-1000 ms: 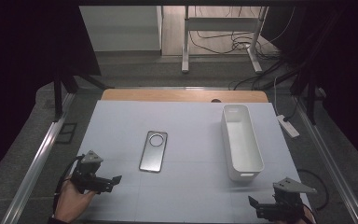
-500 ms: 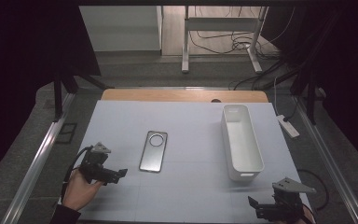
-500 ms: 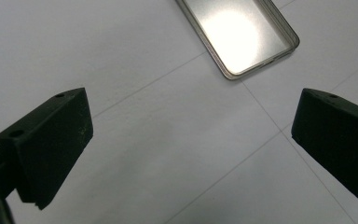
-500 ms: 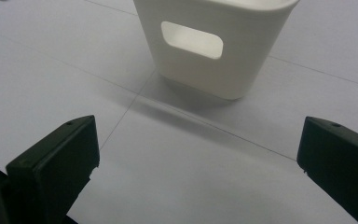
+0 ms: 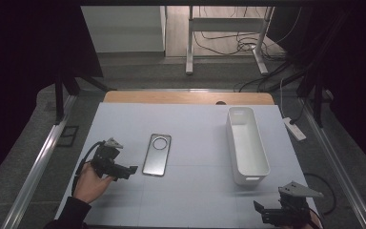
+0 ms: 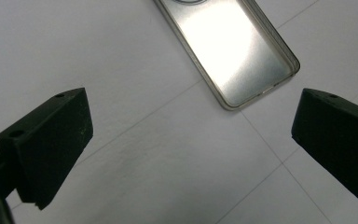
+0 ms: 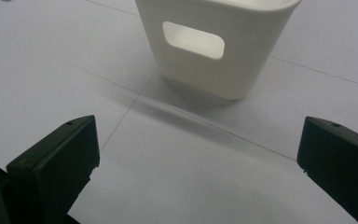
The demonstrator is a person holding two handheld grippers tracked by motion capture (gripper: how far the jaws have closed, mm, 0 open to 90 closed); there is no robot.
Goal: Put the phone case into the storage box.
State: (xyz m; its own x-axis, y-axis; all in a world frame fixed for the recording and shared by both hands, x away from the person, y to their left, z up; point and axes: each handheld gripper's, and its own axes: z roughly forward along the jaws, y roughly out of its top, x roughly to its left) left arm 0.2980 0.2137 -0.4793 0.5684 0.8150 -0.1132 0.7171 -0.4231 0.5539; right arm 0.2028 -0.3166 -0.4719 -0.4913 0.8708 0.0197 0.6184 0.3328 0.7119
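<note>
Two wide-open grippers: left gripper [image 5: 129, 170] beside glossy silver phone case [image 5: 157, 154], right gripper [image 5: 262, 213] idle.

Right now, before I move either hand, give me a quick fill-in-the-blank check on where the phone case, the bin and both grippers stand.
1. The left gripper is open and sits just ____ of the phone case in the high view.
2. The phone case lies ____ on the white mat.
3. The white bin holds ____.
4. In the right gripper view, the bin's end wall has a ____ cutout.

Missing words: left; flat; nothing; handle
</note>
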